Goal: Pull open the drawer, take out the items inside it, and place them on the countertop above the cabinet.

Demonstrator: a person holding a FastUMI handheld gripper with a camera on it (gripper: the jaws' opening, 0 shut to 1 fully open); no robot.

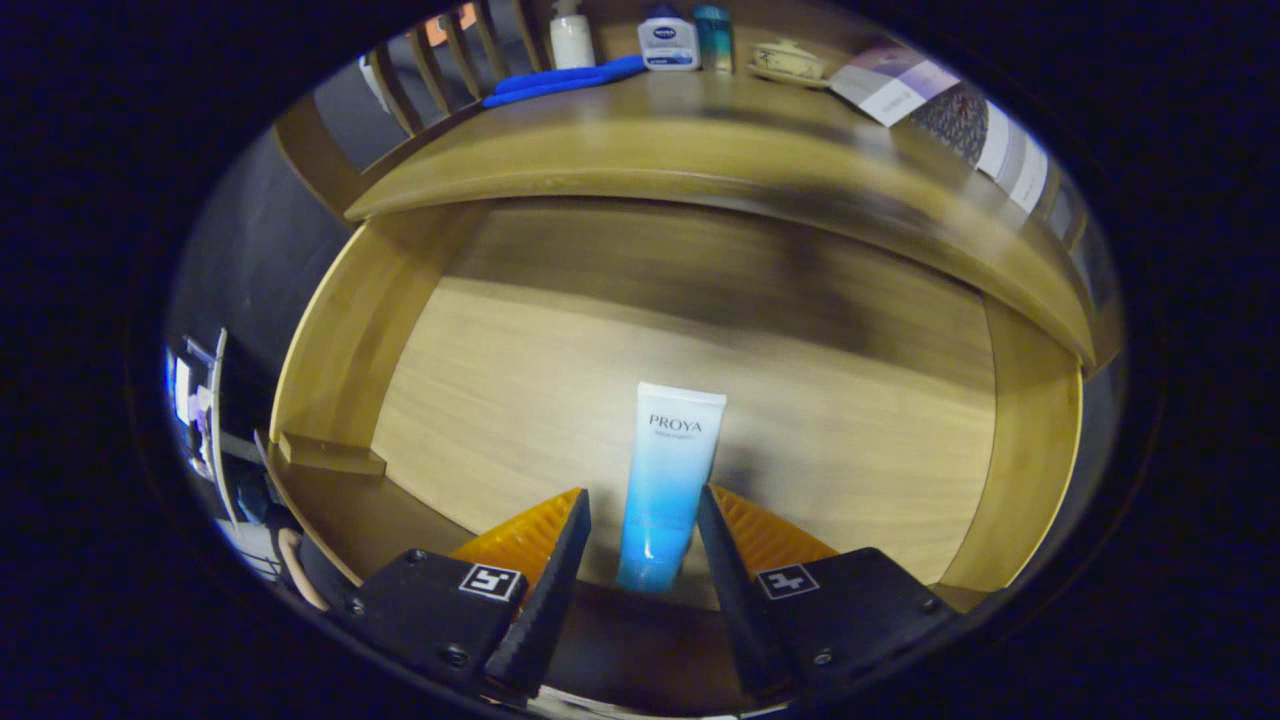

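Observation:
The wooden drawer (330, 330) is pulled open below the countertop (700, 150). A white-to-blue cosmetic tube (668, 470) lies on the drawer's pale floor, its blue end towards me and its white end pointing at the cabinet. My gripper (642, 497) is open and straddles the tube's lower half. The right finger (722, 545) is almost at the tube's side, and a narrow gap separates the left finger (560, 560) from it. Neither finger visibly presses on the tube.
On the countertop's back stand a white pump bottle (572, 38), a blue cloth (565, 80), a white-and-blue bottle (668, 42), a teal can (713, 36) and a lidded bowl (787, 62). A booklet (930, 105) lies at its right. The drawer's right wall (1035, 450) bounds the floor.

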